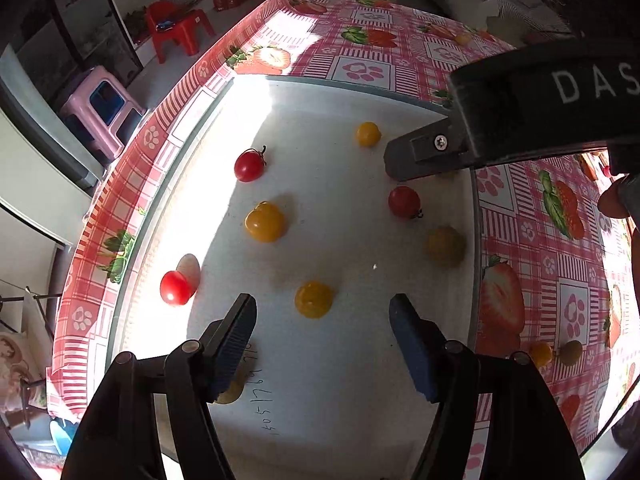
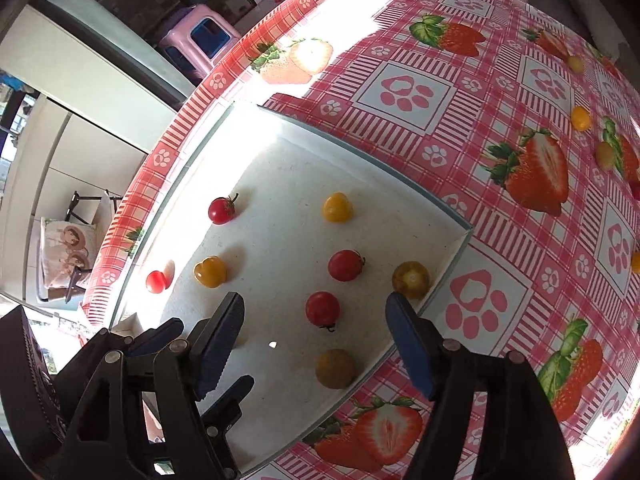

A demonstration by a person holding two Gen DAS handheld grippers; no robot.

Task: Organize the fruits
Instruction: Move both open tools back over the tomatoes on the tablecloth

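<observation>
1. Left gripper (image 1: 322, 330) tips steeply down over the white tray (image 1: 340, 380); jaws spread, nothing pinched. A yellow tomato (image 1: 314, 299) lies on the tray floor just ahead of the blue pads (image 1: 414, 354), untouched.
2. Right gripper (image 2: 314, 330) has the same steep downward pose, over the tray's near-right part; jaws apart — released. A red tomato (image 2: 323, 309) sits on the floor between the open fingers, clear of both.
3. The tray sits near the corner of the strawberry-print tablecloth (image 2: 500, 128).
4. Cherry tomatoes lie spread apart on the tray — red and yellow, small, round, glossy. A duller olive-yellow tomato (image 2: 335, 369) is by the near wall.
5. Stemmed red tomato (image 2: 221, 210) at the far left: green stalk points up-right. Most are round, so no clear long axis.
6. More yellow fruit (image 2: 580, 118) lies loose on the cloth, well apart from the tray.
</observation>
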